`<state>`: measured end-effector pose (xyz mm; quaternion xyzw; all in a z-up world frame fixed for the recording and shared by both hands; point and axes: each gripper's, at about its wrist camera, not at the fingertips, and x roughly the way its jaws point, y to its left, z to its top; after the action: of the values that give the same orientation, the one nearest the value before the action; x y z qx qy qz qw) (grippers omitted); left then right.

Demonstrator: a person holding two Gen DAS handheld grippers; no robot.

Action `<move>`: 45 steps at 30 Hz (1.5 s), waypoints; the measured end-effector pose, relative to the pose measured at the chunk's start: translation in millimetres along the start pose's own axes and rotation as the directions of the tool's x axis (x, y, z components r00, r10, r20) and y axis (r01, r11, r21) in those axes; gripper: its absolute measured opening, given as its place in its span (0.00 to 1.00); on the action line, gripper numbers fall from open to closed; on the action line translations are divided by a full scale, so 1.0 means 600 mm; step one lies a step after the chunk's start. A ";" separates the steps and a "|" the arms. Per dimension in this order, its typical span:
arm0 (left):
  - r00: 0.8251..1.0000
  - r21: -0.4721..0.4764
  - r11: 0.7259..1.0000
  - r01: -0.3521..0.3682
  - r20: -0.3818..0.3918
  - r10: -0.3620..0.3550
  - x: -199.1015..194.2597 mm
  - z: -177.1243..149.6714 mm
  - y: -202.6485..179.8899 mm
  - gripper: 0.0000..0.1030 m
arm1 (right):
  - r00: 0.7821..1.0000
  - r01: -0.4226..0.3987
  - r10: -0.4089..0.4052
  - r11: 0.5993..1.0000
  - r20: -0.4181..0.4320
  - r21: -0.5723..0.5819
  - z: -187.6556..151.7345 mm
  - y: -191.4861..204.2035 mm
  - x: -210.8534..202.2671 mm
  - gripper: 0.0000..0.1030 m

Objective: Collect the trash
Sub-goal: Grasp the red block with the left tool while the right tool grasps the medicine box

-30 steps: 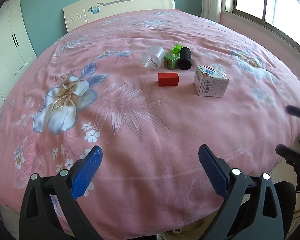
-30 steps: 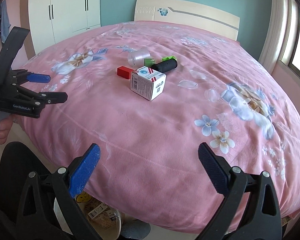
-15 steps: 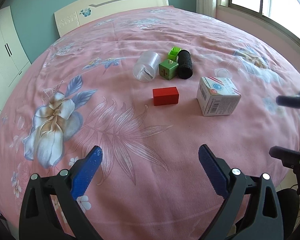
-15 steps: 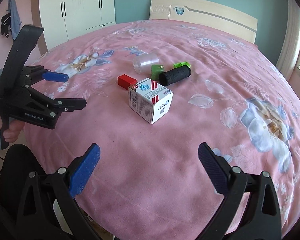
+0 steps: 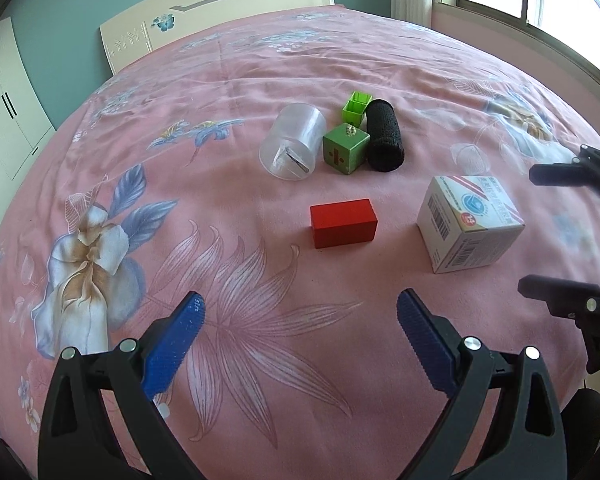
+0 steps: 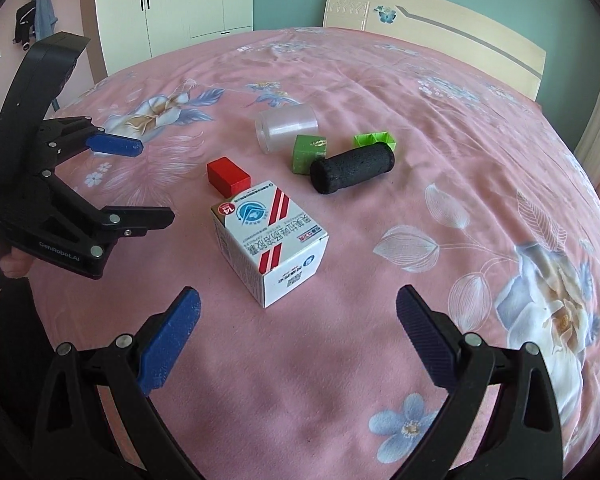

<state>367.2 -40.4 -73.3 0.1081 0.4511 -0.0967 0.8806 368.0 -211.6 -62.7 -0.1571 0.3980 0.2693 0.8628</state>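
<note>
Step in hand: reaching toward the litter on the bed (image 5: 380, 60), nothing gripped yet.
Left gripper (image 5: 300, 332): jaws wide apart, empty, aimed at the red block (image 5: 343, 223).
Right gripper (image 6: 298, 322): jaws wide apart, empty, lined up on the white carton (image 6: 270, 242).
Doing it well: best lowered square over one flat-sided piece, pads on opposite faces; squeezed gently on the carton, likely thin card and crushable.
Red block: solid-looking, matte, crisp edges; lay alone near the carton.
White carton: printed cardboard cube, barcode on one side, resting slightly skewed.
Clear cup (image 5: 293, 142): translucent plastic, on its side, liable to roll.
Black roll (image 5: 384, 135): rough foam-like cylinder, lying flat.
Green cube (image 5: 345, 149): between cup and roll, apparently touching both.
Green tray (image 5: 356, 107): small open box just behind.
Bedspread: soft pink floral fabric, yielding under pressure.
</note>
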 end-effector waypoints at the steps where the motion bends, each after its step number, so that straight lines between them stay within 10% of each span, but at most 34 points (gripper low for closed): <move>1: 1.000 -0.001 1.000 0.000 -0.001 0.000 0.004 0.003 0.001 0.95 | 1.000 -0.005 0.005 1.000 -0.002 -0.005 0.004 0.000 0.006 0.94; 11: 1.000 0.022 1.000 0.016 -0.002 -0.016 0.030 0.028 -0.005 0.95 | 0.999 0.002 -0.004 0.999 -0.038 -0.053 0.031 -0.003 0.061 0.93; 26: 0.999 0.049 0.998 0.029 -0.017 -0.028 0.069 0.058 -0.017 0.95 | 0.997 -0.034 0.029 0.997 -0.077 -0.068 0.052 -0.023 0.095 0.44; 35: 0.999 0.059 0.998 0.030 -0.019 -0.029 0.079 0.065 -0.023 0.95 | 0.996 -0.025 0.019 0.997 -0.091 -0.072 0.052 -0.032 0.099 0.43; 45: 0.998 0.047 0.998 0.050 -0.031 -0.049 0.082 0.063 -0.027 0.56 | 0.995 -0.021 0.014 0.998 -0.096 -0.067 0.052 -0.035 0.101 0.43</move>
<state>420.4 -70.0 -93.3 0.1193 0.4642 -0.1278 0.8683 432.2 -192.8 -88.5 -0.1957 0.4307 0.2825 0.8345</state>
